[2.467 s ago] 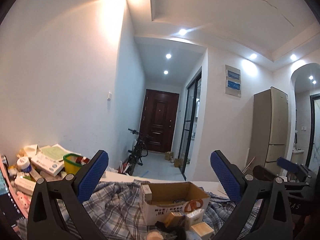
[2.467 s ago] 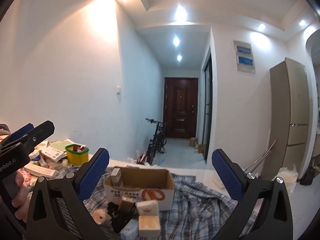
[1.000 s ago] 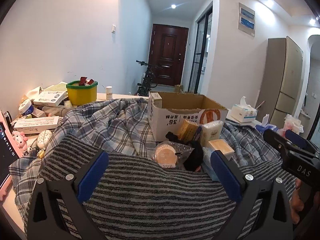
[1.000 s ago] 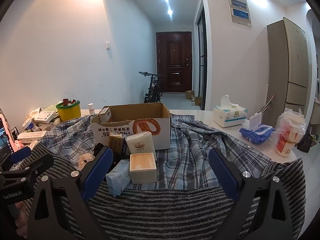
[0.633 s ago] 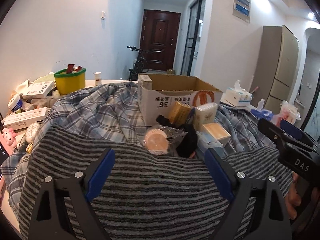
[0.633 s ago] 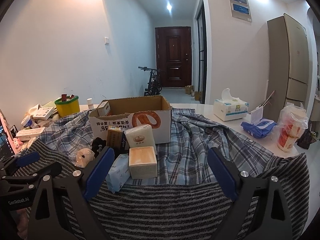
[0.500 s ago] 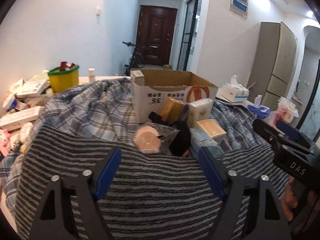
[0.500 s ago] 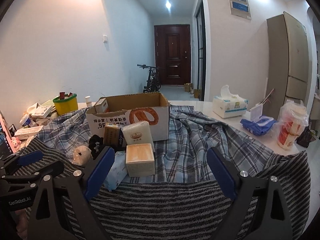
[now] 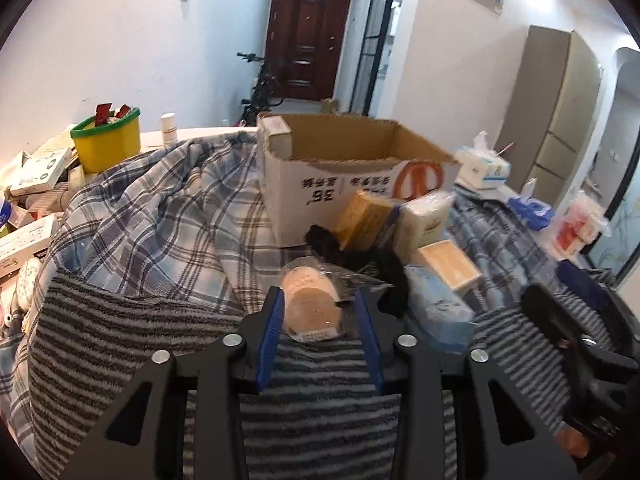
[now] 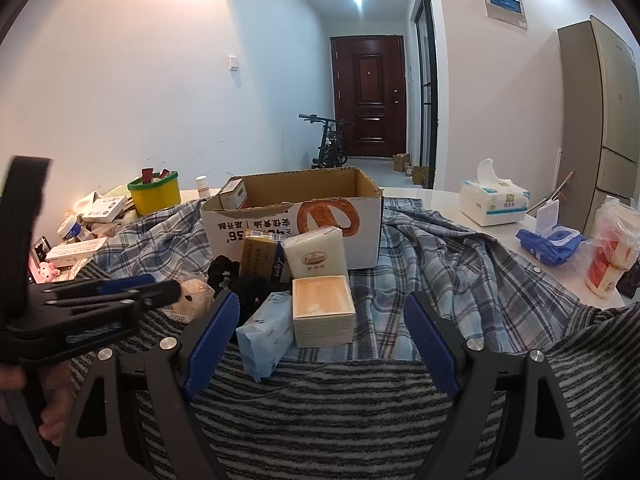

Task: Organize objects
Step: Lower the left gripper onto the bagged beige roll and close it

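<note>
A round beige item in a clear plastic packet point(image 9: 308, 300) lies on the striped towel point(image 9: 128, 344). My left gripper point(image 9: 317, 296) has its blue pads on either side of the packet. The jaws are closing and I see no firm press. My right gripper point(image 10: 322, 308) is open and narrowing slowly. A beige box point(image 10: 323, 312) and a blue tissue pack point(image 10: 264, 332) sit between its fingers, untouched. Behind them stands an open cardboard box point(image 10: 292, 220), with a gold box point(image 10: 258, 258), a white pack point(image 10: 316, 258) and a black cloth point(image 10: 224, 270) in front of it.
A plaid cloth point(image 9: 160, 216) covers the table under the pile. A yellow tub point(image 9: 106, 140) and small boxes point(image 9: 38, 172) crowd the left. On the right are a tissue box point(image 10: 494, 200), a blue wipes pack point(image 10: 548, 240) and a plastic bag point(image 10: 612, 248).
My left gripper has tilted down and moved in on the wrapped round item, and its jaws have narrowed around it. The right gripper's jaws have narrowed slightly.
</note>
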`<action>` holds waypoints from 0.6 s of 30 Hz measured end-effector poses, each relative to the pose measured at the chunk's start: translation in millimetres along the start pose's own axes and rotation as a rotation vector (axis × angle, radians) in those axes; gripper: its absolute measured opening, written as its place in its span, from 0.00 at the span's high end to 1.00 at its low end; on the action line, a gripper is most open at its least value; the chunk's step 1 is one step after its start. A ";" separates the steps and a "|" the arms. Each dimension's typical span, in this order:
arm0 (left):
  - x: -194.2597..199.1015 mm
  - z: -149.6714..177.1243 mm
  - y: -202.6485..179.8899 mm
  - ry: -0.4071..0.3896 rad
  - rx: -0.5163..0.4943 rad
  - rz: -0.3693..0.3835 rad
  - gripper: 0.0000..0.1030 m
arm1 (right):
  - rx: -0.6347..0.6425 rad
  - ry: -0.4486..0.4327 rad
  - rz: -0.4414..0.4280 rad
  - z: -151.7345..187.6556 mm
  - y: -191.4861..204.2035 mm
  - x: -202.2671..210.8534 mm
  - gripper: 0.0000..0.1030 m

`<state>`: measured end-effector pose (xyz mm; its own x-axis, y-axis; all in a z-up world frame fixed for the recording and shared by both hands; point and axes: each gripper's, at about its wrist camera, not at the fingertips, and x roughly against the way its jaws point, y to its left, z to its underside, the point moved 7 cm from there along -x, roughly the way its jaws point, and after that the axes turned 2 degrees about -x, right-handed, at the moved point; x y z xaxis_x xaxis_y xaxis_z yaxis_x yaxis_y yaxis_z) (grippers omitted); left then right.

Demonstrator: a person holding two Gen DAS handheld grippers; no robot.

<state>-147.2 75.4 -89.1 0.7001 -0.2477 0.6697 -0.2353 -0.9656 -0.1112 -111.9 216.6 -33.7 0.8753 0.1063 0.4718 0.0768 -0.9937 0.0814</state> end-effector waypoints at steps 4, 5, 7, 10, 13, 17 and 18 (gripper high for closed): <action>-3.2 -2.1 -4.3 -0.009 -0.035 -0.024 0.28 | 0.007 0.014 0.001 2.1 1.3 -2.6 0.19; -4.0 -2.0 -5.4 -0.006 -0.039 -0.020 0.28 | 0.009 0.018 -0.001 2.6 1.6 -3.5 0.19; -9.5 -1.7 -7.8 0.030 -0.039 -0.001 0.28 | 0.012 0.023 -0.004 3.2 2.4 -4.7 0.19; -19.3 -2.4 -6.7 0.091 -0.023 0.014 0.28 | 0.013 0.025 -0.007 2.6 3.1 -5.4 0.19; -28.8 -2.4 -6.7 0.115 -0.055 -0.015 0.29 | 0.012 0.025 -0.007 2.5 3.0 -5.2 0.19; -36.7 -0.1 -6.0 0.134 -0.043 -0.004 0.45 | 0.008 0.035 -0.009 3.7 2.8 -7.6 0.19; -35.3 -0.6 -6.1 0.125 -0.047 -0.006 0.47 | 0.007 0.038 -0.010 4.4 2.9 -8.3 0.19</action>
<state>-170.9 90.1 -111.6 0.6132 -0.2270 0.7567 -0.2646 -0.9615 -0.0740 -116.8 212.7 -41.2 0.8556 0.1173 0.5042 0.0891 -0.9928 0.0798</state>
